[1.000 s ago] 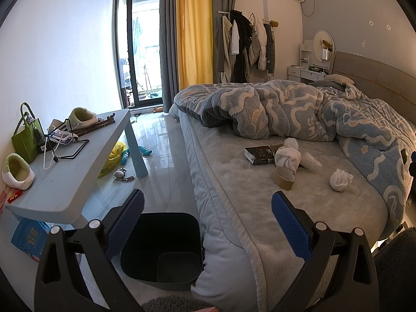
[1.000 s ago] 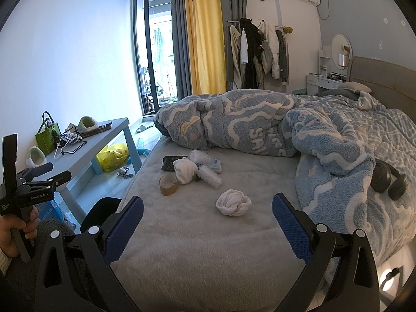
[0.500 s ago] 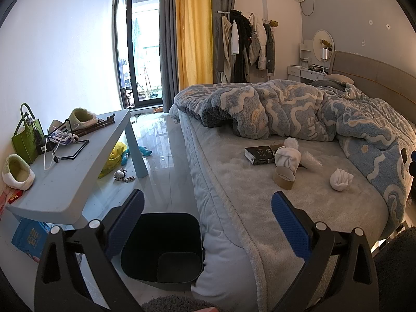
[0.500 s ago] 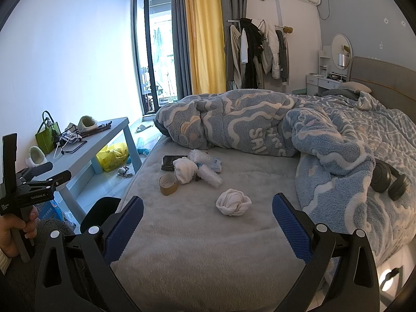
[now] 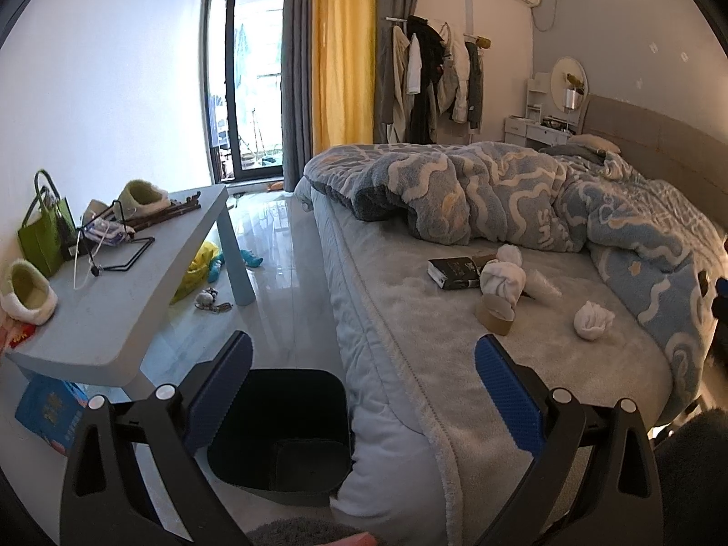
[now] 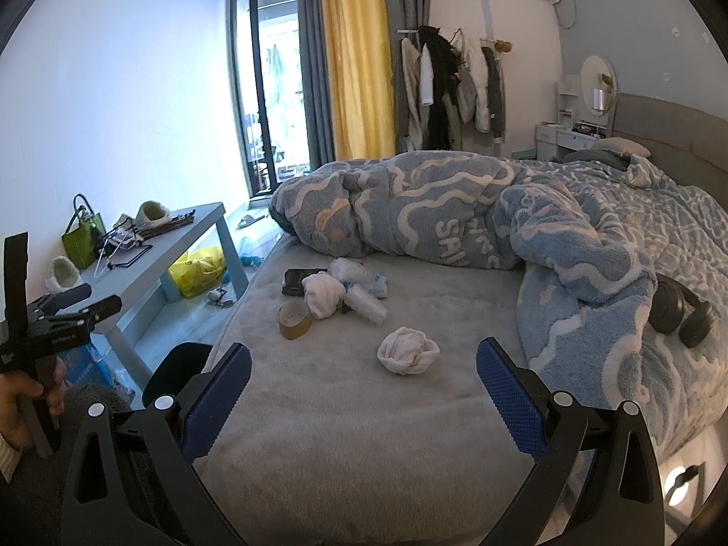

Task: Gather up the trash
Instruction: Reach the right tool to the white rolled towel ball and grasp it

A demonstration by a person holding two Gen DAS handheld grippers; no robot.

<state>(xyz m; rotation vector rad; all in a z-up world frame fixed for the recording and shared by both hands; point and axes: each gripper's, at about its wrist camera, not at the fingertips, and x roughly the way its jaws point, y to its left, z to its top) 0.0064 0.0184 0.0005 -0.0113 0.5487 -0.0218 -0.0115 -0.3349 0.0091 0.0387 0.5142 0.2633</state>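
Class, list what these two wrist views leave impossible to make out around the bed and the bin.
- Bin: left view, near rim behind the blue finger; right view, mostly behind the bed edge.
- Book: cover text too small; white bundle overlaps it.
- Headphones: partly buried in the duvet; barely visible in the left view.

Cool daylight enters through the glass balcony door [image 5: 248, 77] at about eleven o'clock in both views, blown out to near white, and reflects as pale glare on the glossy floor [image 5: 282, 245]. The white wall [image 6: 136, 104] is bright; the trash bin [image 5: 277, 427] at six o'clock sits in deep shadow. Fisheye distortion bends the bed [image 6: 346, 409] and table [image 5: 113, 309] toward black vignetted corners. Focus looks fairly sharp centrally, perhaps softer at the rim.
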